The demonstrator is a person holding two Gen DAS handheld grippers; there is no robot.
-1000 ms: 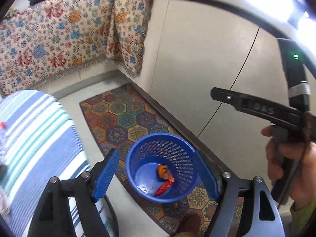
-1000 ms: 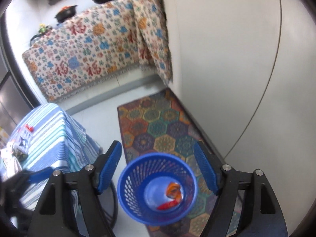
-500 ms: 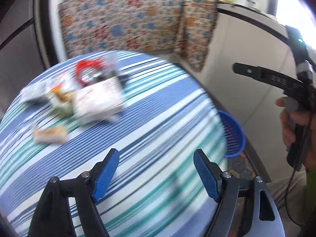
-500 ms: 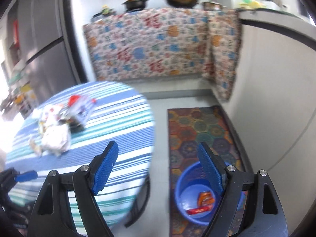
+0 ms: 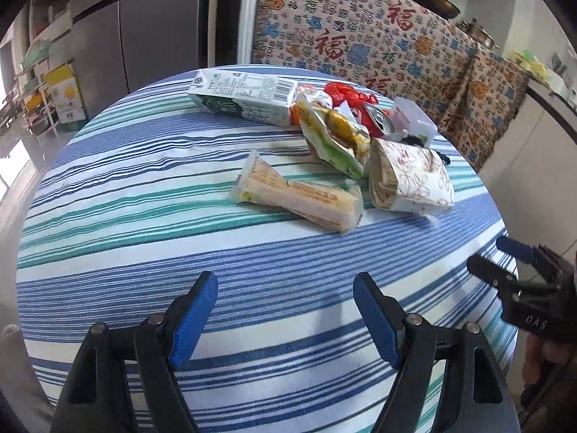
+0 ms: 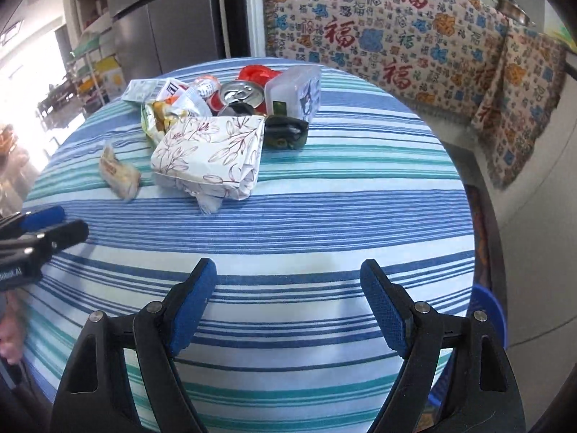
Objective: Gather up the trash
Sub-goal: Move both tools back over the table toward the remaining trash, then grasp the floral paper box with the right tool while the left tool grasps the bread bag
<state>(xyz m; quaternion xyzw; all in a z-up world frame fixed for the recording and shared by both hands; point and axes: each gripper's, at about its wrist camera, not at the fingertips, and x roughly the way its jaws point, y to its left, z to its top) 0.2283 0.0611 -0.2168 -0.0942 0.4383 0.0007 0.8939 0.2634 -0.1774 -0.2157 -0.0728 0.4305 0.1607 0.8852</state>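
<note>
Trash lies in a pile on the round striped table point(image 5: 144, 195): a milk carton point(image 5: 245, 97), a green snack bag point(image 5: 335, 140), a yellow wrapped bar point(image 5: 299, 198), a floral paper pack point(image 5: 411, 180) point(image 6: 212, 151), a drink can point(image 6: 241, 95) and a clear plastic box point(image 6: 295, 86). My left gripper point(image 5: 285, 310) is open and empty above the table's near side. My right gripper point(image 6: 288, 303) is open and empty, also short of the pile. The blue basket point(image 6: 487, 317) shows past the table's right edge.
A patterned cloth point(image 5: 360, 43) covers the counter behind the table. A steel fridge point(image 5: 144, 25) stands at the back left. A patterned rug point(image 6: 479, 231) lies on the floor to the right, beside a white cabinet wall point(image 6: 533, 252).
Both grippers swung up and left from over the blue basket on the floor to over the striped table, facing the trash pile. Both stayed open and empty.
</note>
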